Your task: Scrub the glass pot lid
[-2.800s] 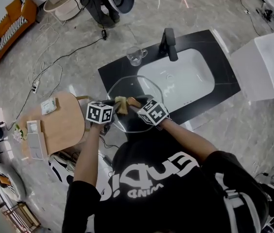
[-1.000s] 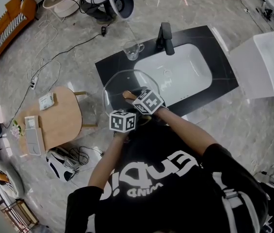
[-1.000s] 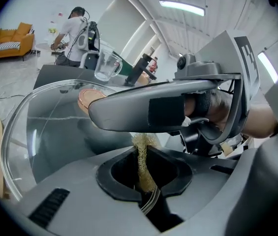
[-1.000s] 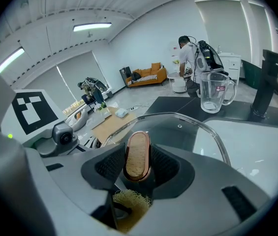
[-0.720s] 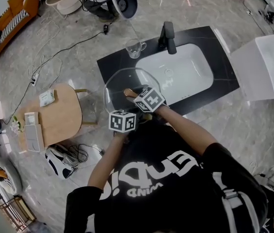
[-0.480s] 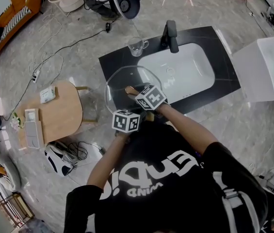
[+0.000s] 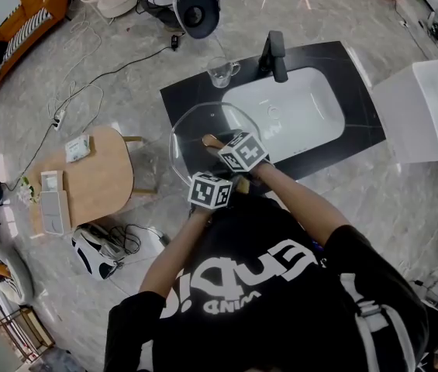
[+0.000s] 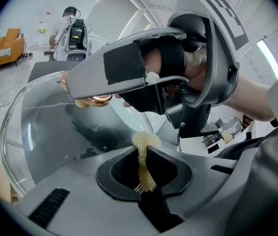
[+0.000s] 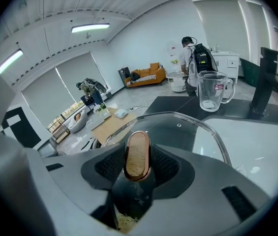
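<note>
The glass pot lid (image 7: 195, 134) is held up over the black counter's left end, with its copper-rimmed wooden handle (image 7: 210, 140) facing me. My right gripper (image 7: 223, 149) is shut on that handle (image 9: 137, 156), and the lid's rim (image 9: 198, 123) arcs beyond the jaws. My left gripper (image 7: 217, 178) sits just below it, shut on a yellowish scrub pad (image 8: 144, 154). The pad's tip rests against the lid's glass (image 8: 40, 127). In the left gripper view, the right gripper (image 8: 82, 87) looms above. A bit of the scrub pad (image 9: 123, 223) shows under the right jaws.
A white sink basin (image 7: 296, 118) sits in the black counter (image 7: 184, 99), with a black faucet (image 7: 275, 53) and a glass mug (image 7: 221, 72) behind it. A round wooden table (image 7: 98, 184) stands to the left. A white box (image 7: 424, 107) is at the right. Cables lie on the floor.
My left gripper has slid from the lid's left edge to under the right gripper, drifting right and a little down in the last second. The lid stays held.
</note>
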`<state>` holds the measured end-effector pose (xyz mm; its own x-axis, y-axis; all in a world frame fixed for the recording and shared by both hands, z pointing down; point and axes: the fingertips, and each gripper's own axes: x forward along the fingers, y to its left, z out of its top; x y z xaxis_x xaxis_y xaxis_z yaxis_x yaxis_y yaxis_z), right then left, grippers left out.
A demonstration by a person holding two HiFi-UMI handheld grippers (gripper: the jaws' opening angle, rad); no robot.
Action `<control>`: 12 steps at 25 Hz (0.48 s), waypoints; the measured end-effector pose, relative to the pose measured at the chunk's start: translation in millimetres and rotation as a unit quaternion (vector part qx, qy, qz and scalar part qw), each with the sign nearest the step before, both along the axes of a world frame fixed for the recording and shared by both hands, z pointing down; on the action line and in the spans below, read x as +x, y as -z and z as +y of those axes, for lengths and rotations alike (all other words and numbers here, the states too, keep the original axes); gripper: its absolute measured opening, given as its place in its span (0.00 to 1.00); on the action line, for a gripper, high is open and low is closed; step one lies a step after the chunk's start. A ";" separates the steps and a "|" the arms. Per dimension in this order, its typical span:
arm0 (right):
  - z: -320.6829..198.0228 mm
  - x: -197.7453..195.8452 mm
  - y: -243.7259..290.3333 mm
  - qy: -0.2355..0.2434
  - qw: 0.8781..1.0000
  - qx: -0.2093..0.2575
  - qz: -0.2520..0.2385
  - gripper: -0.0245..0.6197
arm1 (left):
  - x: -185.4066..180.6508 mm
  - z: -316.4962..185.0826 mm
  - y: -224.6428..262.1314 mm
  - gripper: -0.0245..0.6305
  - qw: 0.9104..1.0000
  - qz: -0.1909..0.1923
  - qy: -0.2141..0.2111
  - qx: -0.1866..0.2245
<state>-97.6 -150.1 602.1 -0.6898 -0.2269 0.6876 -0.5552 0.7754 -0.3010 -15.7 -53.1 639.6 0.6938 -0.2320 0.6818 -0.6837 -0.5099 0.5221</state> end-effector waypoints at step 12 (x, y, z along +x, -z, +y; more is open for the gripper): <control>0.9 1.3 0.0 0.000 1.000 -0.003 -0.002 0.29 | -23.5 14.0 -1.6 0.12 0.999 -0.031 -0.016 0.009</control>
